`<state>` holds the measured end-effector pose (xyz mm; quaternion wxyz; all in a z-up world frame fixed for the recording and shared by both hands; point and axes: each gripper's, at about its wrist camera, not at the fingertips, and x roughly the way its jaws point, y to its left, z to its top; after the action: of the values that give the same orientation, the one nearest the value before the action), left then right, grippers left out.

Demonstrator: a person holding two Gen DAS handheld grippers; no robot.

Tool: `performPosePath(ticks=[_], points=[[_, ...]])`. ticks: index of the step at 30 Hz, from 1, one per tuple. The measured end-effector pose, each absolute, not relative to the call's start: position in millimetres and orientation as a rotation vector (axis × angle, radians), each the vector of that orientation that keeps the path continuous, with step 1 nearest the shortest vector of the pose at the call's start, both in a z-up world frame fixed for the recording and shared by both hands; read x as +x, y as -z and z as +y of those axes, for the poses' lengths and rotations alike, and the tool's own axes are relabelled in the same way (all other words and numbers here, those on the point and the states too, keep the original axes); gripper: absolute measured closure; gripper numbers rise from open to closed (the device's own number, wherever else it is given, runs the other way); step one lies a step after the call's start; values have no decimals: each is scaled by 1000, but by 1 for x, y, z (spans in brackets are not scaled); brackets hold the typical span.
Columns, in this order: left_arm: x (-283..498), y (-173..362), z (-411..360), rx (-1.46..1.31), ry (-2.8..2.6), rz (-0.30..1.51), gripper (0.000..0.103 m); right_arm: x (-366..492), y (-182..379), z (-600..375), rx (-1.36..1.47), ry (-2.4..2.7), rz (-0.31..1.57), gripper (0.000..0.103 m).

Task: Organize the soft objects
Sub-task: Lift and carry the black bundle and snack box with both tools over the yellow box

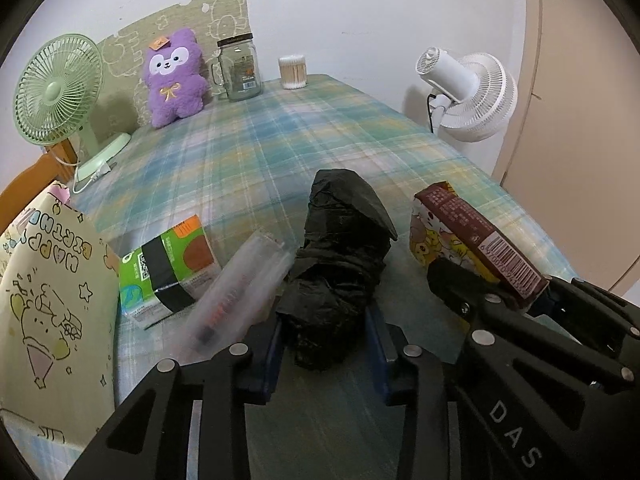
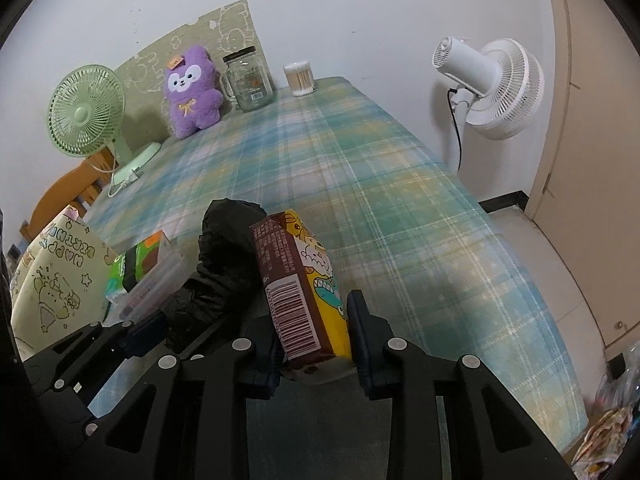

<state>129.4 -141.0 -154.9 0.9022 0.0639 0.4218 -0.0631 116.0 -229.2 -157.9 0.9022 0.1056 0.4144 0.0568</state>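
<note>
Grippers held two items: left gripper (image 1: 324, 344) clamped one black bundle (image 1: 340, 264), right gripper (image 2: 316, 344) one box (image 2: 300, 288) (two fans stood far).

A crumpled black plastic bag (image 1: 340, 276), rolled into a lumpy bundle, stands tilted above the plaid surface (image 1: 256, 148), its lower end pinched between jaws. Just right of it, a tissue pack (image 2: 304, 292) with a brown barcoded side and a yellow cartoon face is held upright. A green tissue pack (image 1: 168, 268) lies flat to the left.
</note>
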Motion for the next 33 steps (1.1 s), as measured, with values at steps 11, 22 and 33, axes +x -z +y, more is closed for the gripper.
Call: performPosePath(ticks=[11,22,33], points=[[112,138,-145,121,156,832,67,98,139,-231,214,-95,814,71],[104,115,-142,108,157,790,67,85,112,-228,200,-77,766,71],[100,87,-139,119,132,760,67,83,84,-224,184,-96,732,71]])
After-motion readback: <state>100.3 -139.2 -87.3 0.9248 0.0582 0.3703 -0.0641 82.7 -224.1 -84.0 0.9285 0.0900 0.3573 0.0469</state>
